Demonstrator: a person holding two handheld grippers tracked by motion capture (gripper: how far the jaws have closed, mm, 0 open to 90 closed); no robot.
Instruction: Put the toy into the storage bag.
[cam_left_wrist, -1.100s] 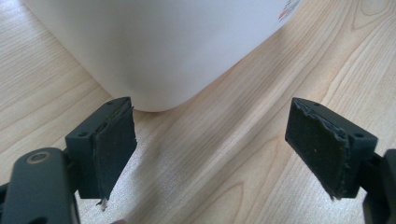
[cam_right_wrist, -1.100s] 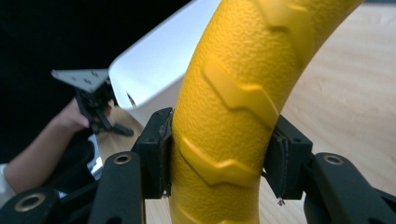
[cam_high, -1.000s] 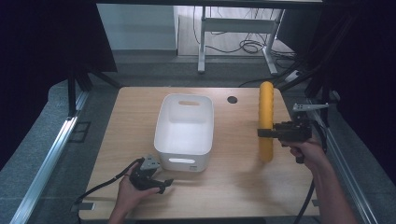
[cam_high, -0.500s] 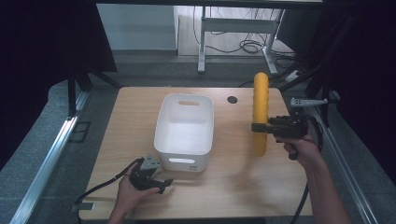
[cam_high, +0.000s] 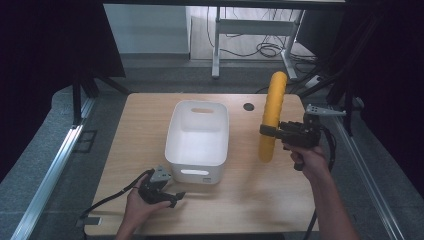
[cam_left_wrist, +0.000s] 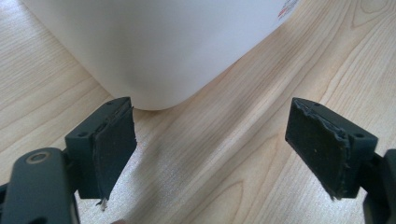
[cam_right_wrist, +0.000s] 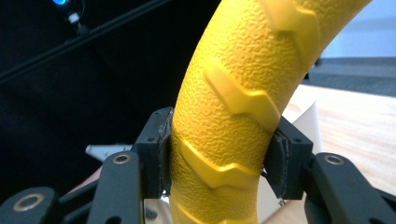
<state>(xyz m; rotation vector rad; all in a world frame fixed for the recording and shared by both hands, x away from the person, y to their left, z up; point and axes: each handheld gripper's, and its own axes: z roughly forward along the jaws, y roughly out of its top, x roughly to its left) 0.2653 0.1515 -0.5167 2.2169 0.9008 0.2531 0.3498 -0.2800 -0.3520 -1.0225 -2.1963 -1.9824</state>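
The long yellow textured foam roller (cam_high: 271, 116) was already off the light wooden table (cam_high: 250, 200), held roughly upright in the air over the table's right part, to the right of the white rectangular plastic bin (cam_high: 197, 134) and clear of it. The right gripper (cam_high: 272, 131) was clamped around the roller somewhat below its middle; in the right gripper view its black jaws pressed against both sides of the yellow ridged surface (cam_right_wrist: 224, 135), the pads (cam_right_wrist: 164, 154) set tight against the foam. Judging from this, the pick-up was done and what remained was to carry the roller across to the bin and set it down inside, which looked likely to need tilting or laying it at an angle, since the roller appeared longer than the bin. The bin stood near the middle of the table with its handle slots at the far and near ends, and its interior was bare white, with nothing in it. The left gripper (cam_high: 172, 196) lay low on the table just in front of the bin's near left corner, its jaws spread wide with nothing between them; in the left gripper view the bin's rounded white wall (cam_left_wrist: 154, 46) stood just beyond the pads (cam_left_wrist: 114, 144), apart from them.
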